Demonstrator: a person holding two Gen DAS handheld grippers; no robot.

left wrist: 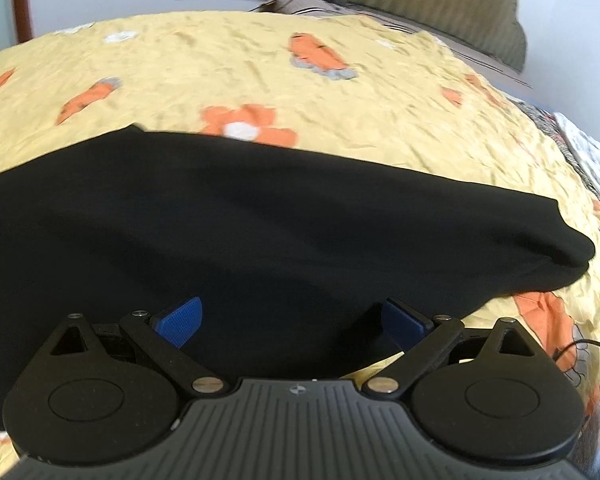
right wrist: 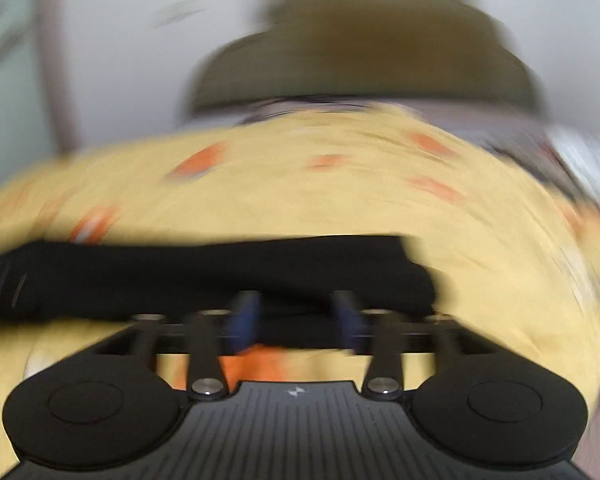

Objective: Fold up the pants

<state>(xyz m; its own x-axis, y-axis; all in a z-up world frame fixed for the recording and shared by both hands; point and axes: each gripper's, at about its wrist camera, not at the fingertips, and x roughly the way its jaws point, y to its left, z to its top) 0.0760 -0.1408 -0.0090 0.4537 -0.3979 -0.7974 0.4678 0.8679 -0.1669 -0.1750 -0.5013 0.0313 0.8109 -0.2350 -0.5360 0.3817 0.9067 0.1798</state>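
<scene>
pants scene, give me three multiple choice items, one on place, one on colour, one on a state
1. Where do the black fabric pants lie?
A on a yellow bedspread with orange flowers
B on a wooden floor
C in a basket

2. What colour are the left gripper pads?
A red
B blue
C white

3. How do the left gripper's jaws stand?
A shut on the pants
B open, nothing between the pads
C shut and empty

Key: A, yellow cloth surrounds the pants; B, both pads show blue; B, a wide gap separates the pads.
</scene>
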